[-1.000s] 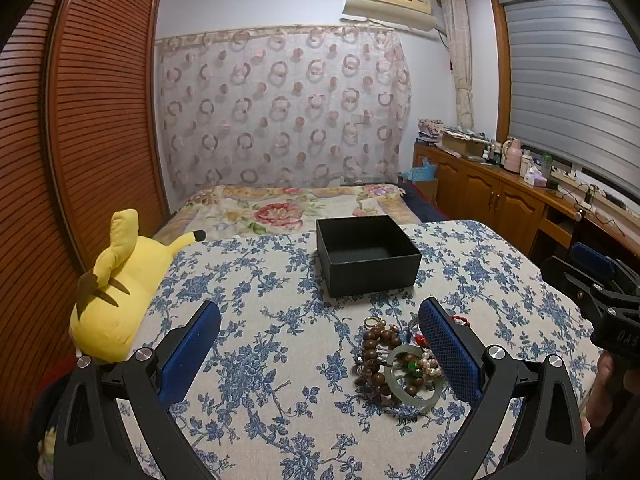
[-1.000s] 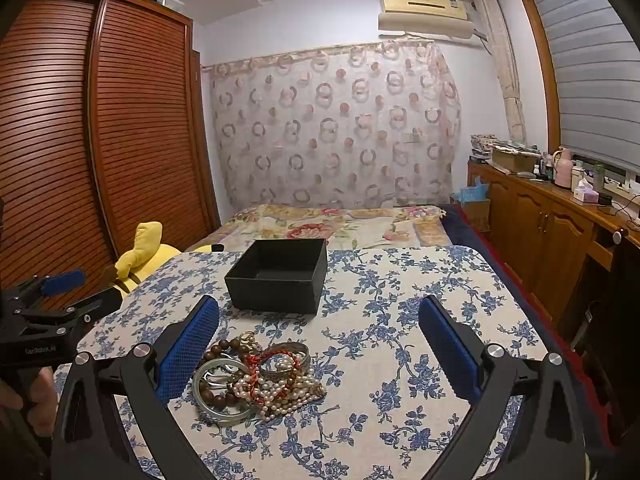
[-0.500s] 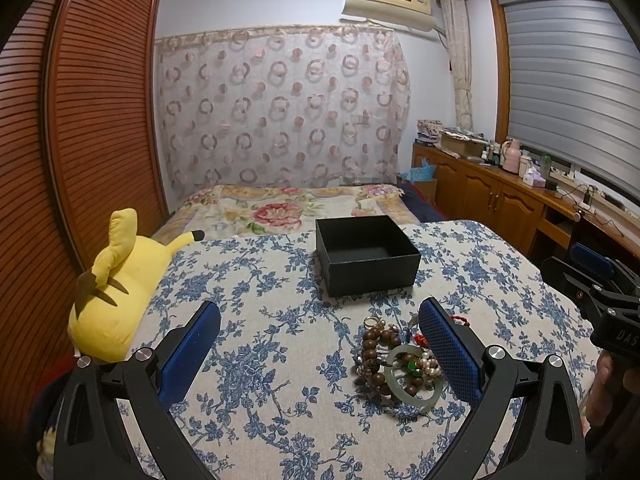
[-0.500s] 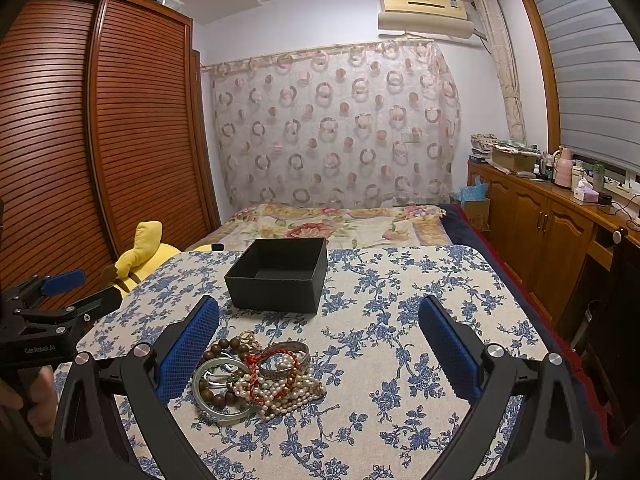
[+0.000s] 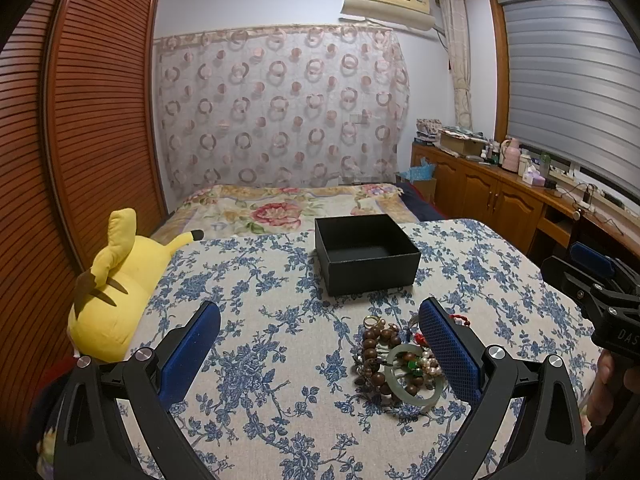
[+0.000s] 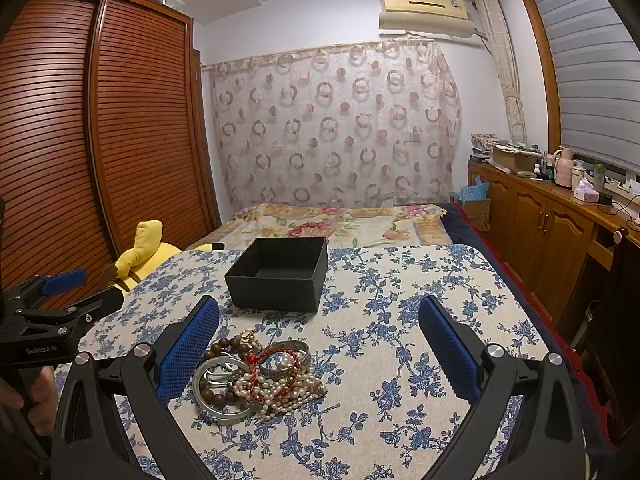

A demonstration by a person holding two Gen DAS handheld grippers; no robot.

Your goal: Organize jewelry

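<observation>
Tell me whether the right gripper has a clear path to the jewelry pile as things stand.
Probably yes. The right gripper is open above the tablecloth, and the jewelry pile lies uncovered just ahead, toward its left finger. The black box sits behind the pile, and the left gripper is off to the side.

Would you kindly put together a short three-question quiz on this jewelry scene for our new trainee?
1. True or false: the black box already holds jewelry.
2. What does the jewelry pile lie on: A) the bare bed, B) the flowered cloth, C) the box?
3. How do the jaws of the left tool and the right tool stand?

Key: 1. False, it looks empty. 2. B. 3. Both wide open, holding nothing.
</observation>
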